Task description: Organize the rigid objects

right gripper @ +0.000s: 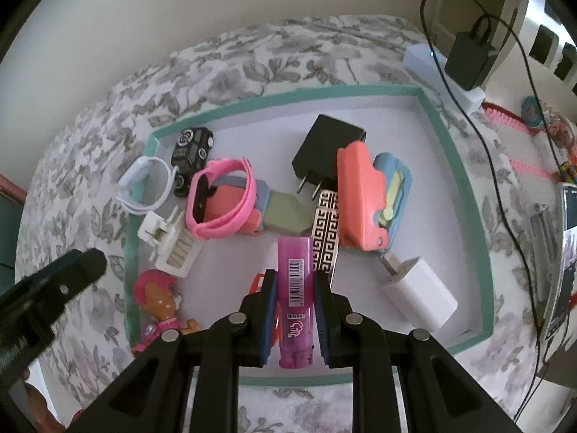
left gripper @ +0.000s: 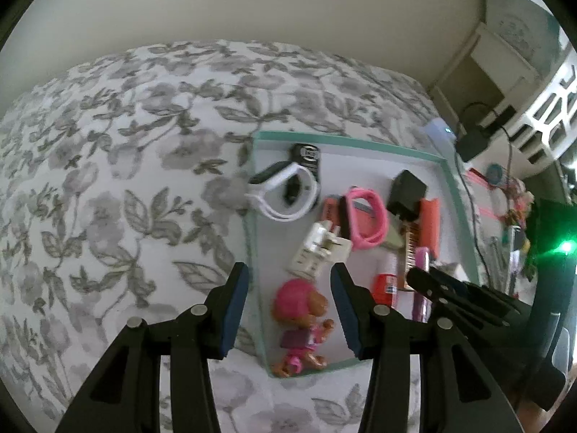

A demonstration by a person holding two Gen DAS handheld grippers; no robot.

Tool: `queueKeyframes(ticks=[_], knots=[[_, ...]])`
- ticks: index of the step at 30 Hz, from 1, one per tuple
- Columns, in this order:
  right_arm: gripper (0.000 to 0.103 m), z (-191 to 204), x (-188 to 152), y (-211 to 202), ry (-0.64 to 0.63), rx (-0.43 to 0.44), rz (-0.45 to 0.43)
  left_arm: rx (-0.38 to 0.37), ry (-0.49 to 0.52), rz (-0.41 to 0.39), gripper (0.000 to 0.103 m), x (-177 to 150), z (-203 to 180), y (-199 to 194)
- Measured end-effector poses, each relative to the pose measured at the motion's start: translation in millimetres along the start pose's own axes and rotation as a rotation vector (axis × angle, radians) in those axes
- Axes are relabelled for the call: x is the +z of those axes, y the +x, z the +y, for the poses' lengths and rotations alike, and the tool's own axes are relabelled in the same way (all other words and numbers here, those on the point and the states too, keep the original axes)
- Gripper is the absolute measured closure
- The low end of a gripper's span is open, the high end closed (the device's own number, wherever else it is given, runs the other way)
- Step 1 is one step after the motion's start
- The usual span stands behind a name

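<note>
Right wrist view: right claw (right gripper: 295, 310) pinches the pink lighter (right gripper: 294, 299) lengthwise at lower centre, above the teal-rimmed tray (right gripper: 468, 195); left claw (left gripper: 290, 310) hangs spread.

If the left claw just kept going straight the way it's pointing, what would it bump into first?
Probably the pink toy figure: it lies in the teal tray right between the open left gripper's fingers. Beyond it sits a white plug. Depth is hard to judge through the fisheye.
</note>
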State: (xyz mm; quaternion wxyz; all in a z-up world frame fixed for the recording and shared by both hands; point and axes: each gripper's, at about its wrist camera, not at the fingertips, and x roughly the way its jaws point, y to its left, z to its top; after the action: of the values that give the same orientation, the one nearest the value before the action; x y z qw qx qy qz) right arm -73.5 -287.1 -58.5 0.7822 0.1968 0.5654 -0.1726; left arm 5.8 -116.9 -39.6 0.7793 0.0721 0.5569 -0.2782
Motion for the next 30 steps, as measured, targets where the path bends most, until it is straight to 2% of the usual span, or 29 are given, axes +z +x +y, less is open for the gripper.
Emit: queueKeyframes(ticks=[9, 12, 14, 16, 18, 20, 22, 24, 28, 30], knots=[[0.082, 3.1, -2.5, 5.0, 0.0, -0.021, 0.002, 0.094, -0.084, 0.008, 0.054, -3.1, 30.4, 11.3], [0.078, 2.9, -3.9, 6.4, 0.004, -0.038, 0.0, 0.137, -0.118, 0.018, 0.053, -6.3, 44.3, 18.0], [0.064, 3.1, -4.6, 5.0, 0.007, -0.047, -0.01, 0.169, -0.128, 0.02, 0.051, -8.2, 52.2, 20.9], [0.051, 5.1, -5.5, 1.0, 0.004, -0.058, -0.033, 0.194, -0.135, 0.024, 0.04, -11.1, 58.9, 23.2], [0.042, 7.8, -6.7, -2.7, -0.002, -0.057, -0.054, 0.212, -0.148, 0.027, 0.036, -14.8, 64.8, 24.2], [0.028, 9.5, -8.1, -5.1, -0.003, -0.06, -0.072, 0.228, -0.156, 0.023, 0.032, -18.0, 69.2, 23.4], [0.025, 12.1, -9.8, -5.9, -0.01, -0.069, -0.078, 0.235, -0.156, 0.014, 0.012, -21.4, 73.0, 21.4], [0.021, 12.8, -11.7, -5.6, -0.015, -0.068, -0.077, 0.244, -0.147, -0.004, 0.011, -24.1, 73.4, 17.0], [0.007, 12.4, -16.4, -9.4, -0.002, -0.05, -0.097, 0.257, -0.127, -0.042, 0.004, -28.9, 73.0, 7.3], [0.0, 12.7, -18.3, -13.9, 0.005, -0.044, -0.118, 0.255, -0.126, -0.053, 0.004, -30.8, 74.1, 3.1]])
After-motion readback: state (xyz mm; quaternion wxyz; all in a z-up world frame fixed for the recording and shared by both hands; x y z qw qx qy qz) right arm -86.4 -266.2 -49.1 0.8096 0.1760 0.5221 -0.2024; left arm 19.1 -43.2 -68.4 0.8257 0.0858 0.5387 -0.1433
